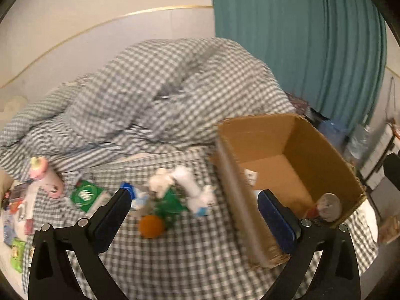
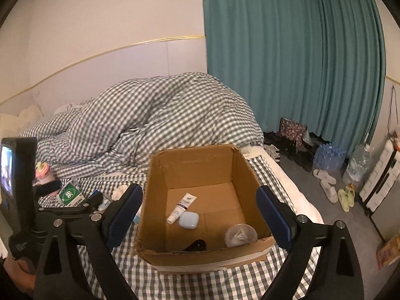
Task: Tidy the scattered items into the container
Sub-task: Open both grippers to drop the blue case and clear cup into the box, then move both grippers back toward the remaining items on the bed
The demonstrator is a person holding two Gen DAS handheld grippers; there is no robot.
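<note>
Left wrist view: left tool [image 1: 192, 215] spread wide, nothing between the pads; frame blurred.
Right wrist view: right tool [image 2: 200, 215] also spread wide and empty, hanging over the cardboard box [image 2: 197, 258].
Box: sits open on the checked bed sheet [image 2: 200, 285], near the bed's edge toward the floor.
Already inside: white tube [image 2: 181, 207], pale blue case [image 2: 188, 220], clear round lid or cup [image 2: 241, 235], a dark item [image 2: 196, 245] at the near wall, too shadowed to name.
Still loose on the bed: orange ball [image 1: 151, 226], green packet [image 1: 172, 201], white crumpled bits [image 1: 186, 182], green-and-white carton [image 1: 86, 195], pink bottle [image 1: 46, 177], more small packets at the far left edge.
Stage, judged: several things are boxed and many remain; next pick likely comes from the central pile.
Risk: ball may roll off on the soft sheet if nudged by a pad.
Risk: pile is tangled, so a grab could drag neighbours or miss.
Risk: a careless tool could knock the light box toward the bed edge.
</note>
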